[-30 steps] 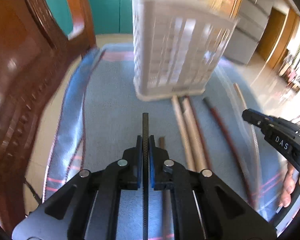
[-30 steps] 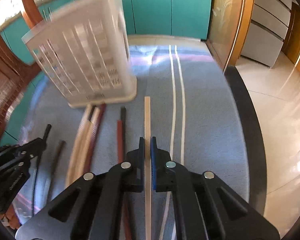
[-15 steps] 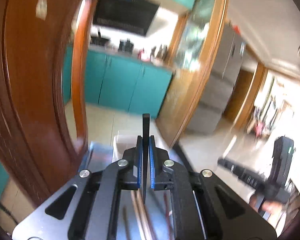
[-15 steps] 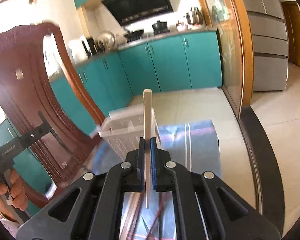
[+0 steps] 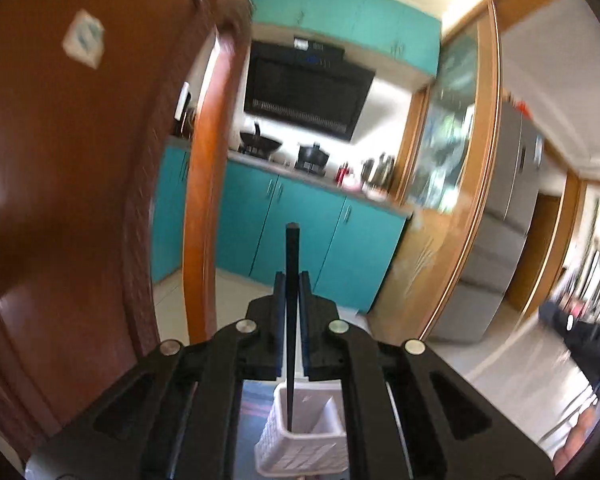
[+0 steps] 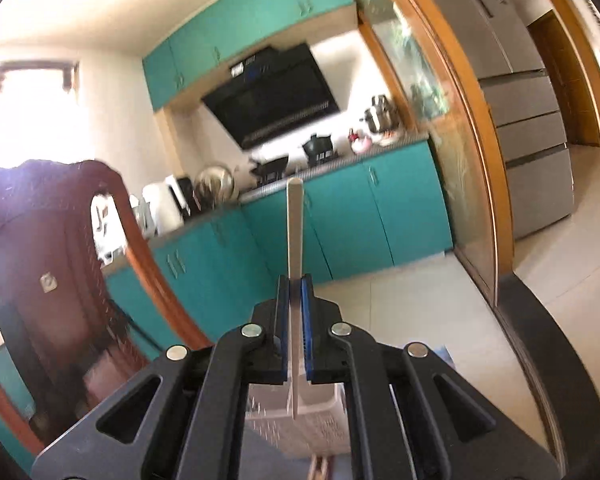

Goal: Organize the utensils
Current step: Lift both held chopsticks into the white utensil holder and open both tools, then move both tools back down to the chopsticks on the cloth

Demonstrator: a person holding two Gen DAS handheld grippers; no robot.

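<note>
Above the white basket [image 5: 300,446], the left gripper [image 5: 291,300] clamps a black chopstick [image 5: 291,264] in its jaws, lower tip over the opening. The right gripper [image 6: 296,304] pinches a pale chopstick [image 6: 294,232] over the basket's rim; contents unclear.

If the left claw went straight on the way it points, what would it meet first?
Probably nothing nearby: the left claw, shut on a black chopstick, points over the white basket toward distant teal cabinets; depth unclear.

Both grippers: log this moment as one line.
left gripper: shut on black chopstick | right gripper: shut on pale chopstick | white basket: below
</note>
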